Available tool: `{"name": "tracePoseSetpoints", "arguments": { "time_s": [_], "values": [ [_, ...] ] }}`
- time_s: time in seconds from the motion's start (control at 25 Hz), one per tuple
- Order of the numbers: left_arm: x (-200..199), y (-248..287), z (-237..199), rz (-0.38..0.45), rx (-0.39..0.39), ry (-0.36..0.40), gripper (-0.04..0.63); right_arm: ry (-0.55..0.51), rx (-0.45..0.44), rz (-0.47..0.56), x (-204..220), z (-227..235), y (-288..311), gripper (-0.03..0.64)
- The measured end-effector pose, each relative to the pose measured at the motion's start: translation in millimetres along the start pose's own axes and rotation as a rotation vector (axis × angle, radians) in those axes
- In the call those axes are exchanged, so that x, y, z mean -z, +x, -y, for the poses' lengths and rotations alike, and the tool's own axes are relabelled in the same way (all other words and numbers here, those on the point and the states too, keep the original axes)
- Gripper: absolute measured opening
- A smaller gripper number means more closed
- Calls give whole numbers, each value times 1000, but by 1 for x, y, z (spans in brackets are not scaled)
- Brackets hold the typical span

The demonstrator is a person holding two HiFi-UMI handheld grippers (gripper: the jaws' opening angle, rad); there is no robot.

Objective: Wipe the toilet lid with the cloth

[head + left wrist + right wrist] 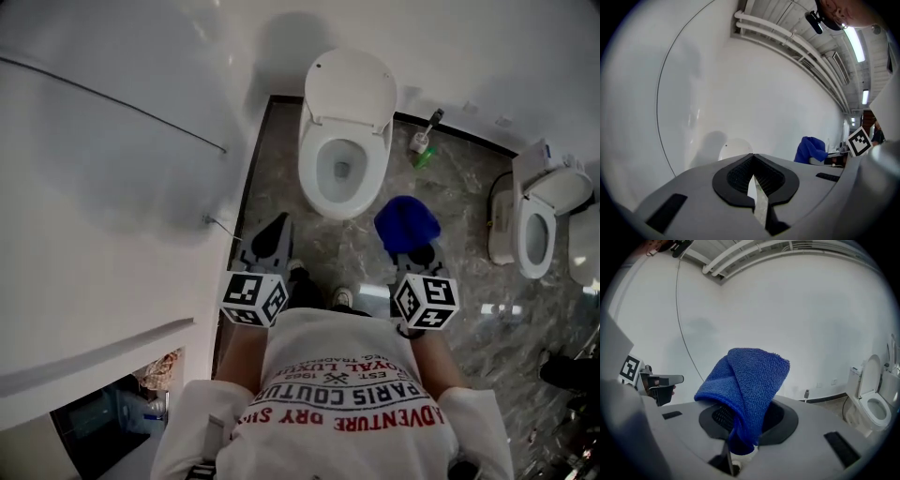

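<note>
A white toilet (339,169) stands ahead of me with its lid (350,84) raised against the wall. My right gripper (413,247) is shut on a blue cloth (406,222), held in the air short of the bowl's right side. In the right gripper view the cloth (751,386) sticks up folded from between the jaws of my right gripper (744,422). My left gripper (277,231) hangs left of the bowl, shut and holding nothing. In the left gripper view its pads (740,176) meet, and the lid (735,147) shows pale behind them.
A white partition wall (103,178) runs along the left. A toilet brush in its holder (423,139) stands right of the toilet. A second toilet (542,217) is at the far right. The floor (459,202) is grey marbled tile.
</note>
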State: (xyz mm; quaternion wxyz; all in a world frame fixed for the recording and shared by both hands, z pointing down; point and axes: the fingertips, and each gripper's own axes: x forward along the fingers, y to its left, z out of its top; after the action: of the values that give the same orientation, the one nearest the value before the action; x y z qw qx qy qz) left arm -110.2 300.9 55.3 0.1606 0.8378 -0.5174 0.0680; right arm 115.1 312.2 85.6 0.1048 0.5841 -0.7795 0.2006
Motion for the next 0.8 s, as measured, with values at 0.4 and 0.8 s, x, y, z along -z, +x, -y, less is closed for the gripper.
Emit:
{"name": "tracePoseSetpoints", "arguments": {
  "time_s": [0.4, 0.8],
  "values": [
    [-29, 161, -108, -25, 49, -16, 6, -8, 36, 4, -44, 20, 169, 87],
    [-76, 331, -217, -90, 180, -5, 8, 38, 97, -26, -97, 19, 351, 87]
  ]
}}
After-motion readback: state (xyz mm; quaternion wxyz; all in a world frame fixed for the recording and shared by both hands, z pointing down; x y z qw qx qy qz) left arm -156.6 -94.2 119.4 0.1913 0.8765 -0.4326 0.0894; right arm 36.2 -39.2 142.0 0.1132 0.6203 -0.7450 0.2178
